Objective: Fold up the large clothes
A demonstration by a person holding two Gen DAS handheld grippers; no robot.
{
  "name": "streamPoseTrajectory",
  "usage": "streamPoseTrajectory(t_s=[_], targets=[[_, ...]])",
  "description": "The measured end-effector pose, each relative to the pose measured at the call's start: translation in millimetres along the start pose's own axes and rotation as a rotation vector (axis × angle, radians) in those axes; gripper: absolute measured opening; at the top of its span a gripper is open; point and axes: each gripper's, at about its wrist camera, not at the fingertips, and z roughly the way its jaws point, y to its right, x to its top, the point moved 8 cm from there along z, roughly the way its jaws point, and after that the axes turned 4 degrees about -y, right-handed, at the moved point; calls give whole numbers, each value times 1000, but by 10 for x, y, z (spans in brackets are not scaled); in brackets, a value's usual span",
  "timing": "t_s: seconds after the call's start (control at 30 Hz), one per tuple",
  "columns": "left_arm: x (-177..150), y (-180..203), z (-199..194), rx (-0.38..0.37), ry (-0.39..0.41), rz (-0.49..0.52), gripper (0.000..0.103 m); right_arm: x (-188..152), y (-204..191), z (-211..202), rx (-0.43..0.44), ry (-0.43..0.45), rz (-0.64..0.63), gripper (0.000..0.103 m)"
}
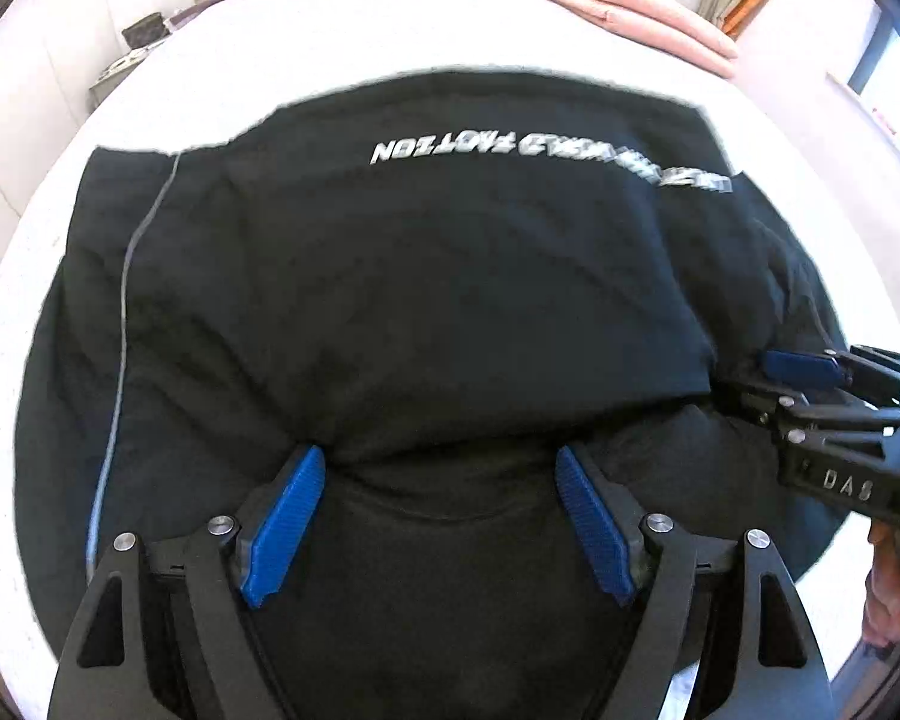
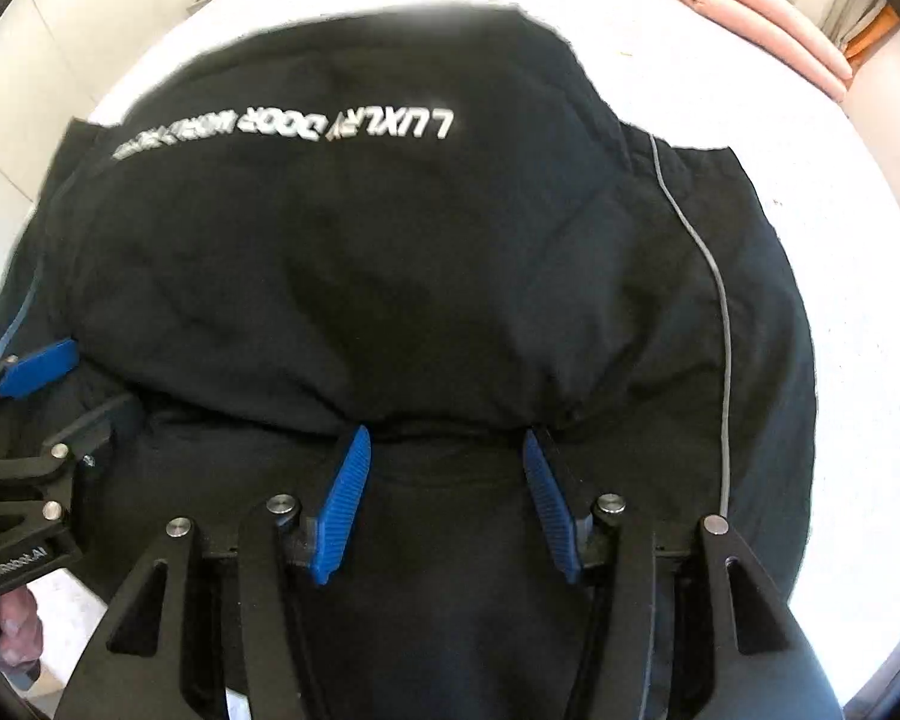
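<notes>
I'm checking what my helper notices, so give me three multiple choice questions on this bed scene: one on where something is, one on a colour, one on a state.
1. Where does the folded pink blanket lie?
A. at the white bed's far edge
B. on the black printed garment
C. on the floor

2. What colour are the gripper pads?
A. red
B. blue
C. green

3. How does the left gripper stand?
A. open over the garment
C. shut on the blanket
B. out of view

Answers: 1 A, it lies beyond the garment; 2 B, both wrist views show blue; 3 A, its pads stand apart.
</notes>
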Motion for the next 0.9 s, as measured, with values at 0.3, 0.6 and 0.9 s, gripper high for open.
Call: streamPoseTrajectory(t_s=[0.3,0.6,0.9], targets=[[721,-183,-295,-47,133,-113,80,880,-119,-335,61,159,0,57],[983,-566,665,-20,-69,-168,94,1046,38,561,85,-8,57,57],[767,-862,421,-81,12,-164,95,1039,345,258,147,86,57,57]])
